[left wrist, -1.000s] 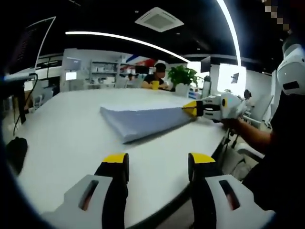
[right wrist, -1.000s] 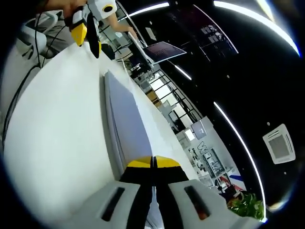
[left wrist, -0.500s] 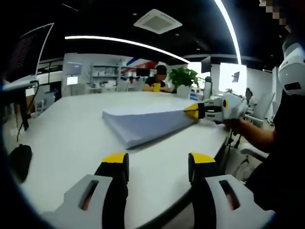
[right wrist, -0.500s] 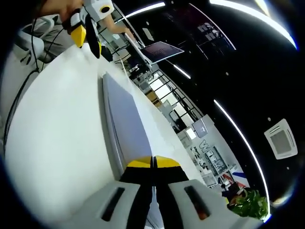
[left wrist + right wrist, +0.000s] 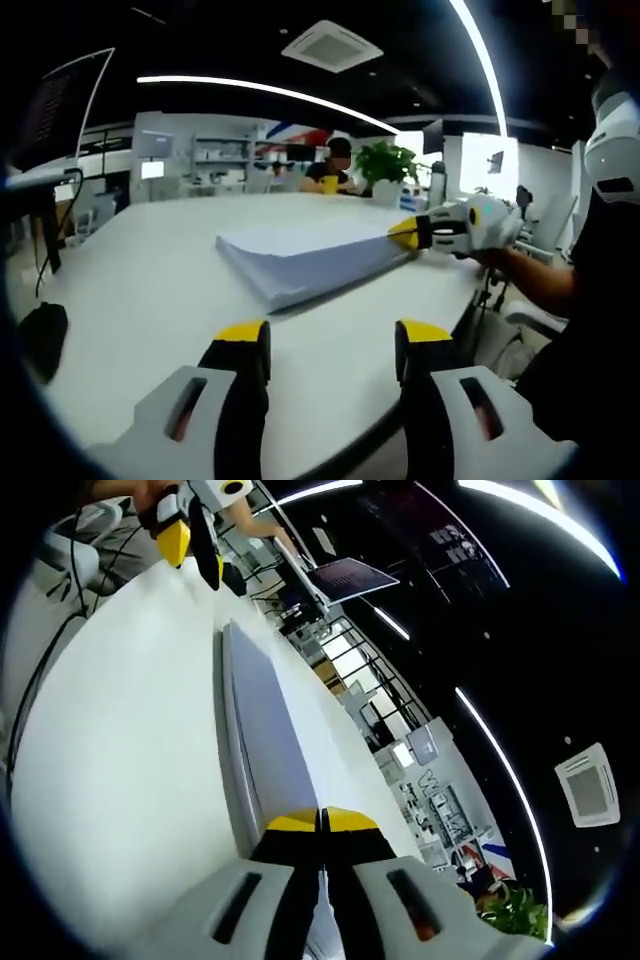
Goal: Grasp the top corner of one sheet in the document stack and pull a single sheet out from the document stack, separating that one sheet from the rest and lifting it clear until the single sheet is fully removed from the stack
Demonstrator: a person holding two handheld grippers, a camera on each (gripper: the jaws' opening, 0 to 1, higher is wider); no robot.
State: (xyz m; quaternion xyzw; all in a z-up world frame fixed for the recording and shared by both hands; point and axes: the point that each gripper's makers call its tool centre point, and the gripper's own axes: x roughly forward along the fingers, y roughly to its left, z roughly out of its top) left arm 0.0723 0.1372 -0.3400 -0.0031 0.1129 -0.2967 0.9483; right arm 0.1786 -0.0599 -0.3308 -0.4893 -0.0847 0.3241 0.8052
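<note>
White table [image 5: 130,270]: right tool [image 5: 321,822] pinched closed on document stack [image 5: 300,255] corner; left tool [image 5: 330,340] wide open, holding nothing.

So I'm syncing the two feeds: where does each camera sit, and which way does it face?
Left gripper view: rides the open left gripper, facing across the table at the paper stack; the person's forearm shows.
Right gripper view: rides the right gripper, shut at the stack's corner, looking along it.
Shared: stack, table, both grippers.
</note>
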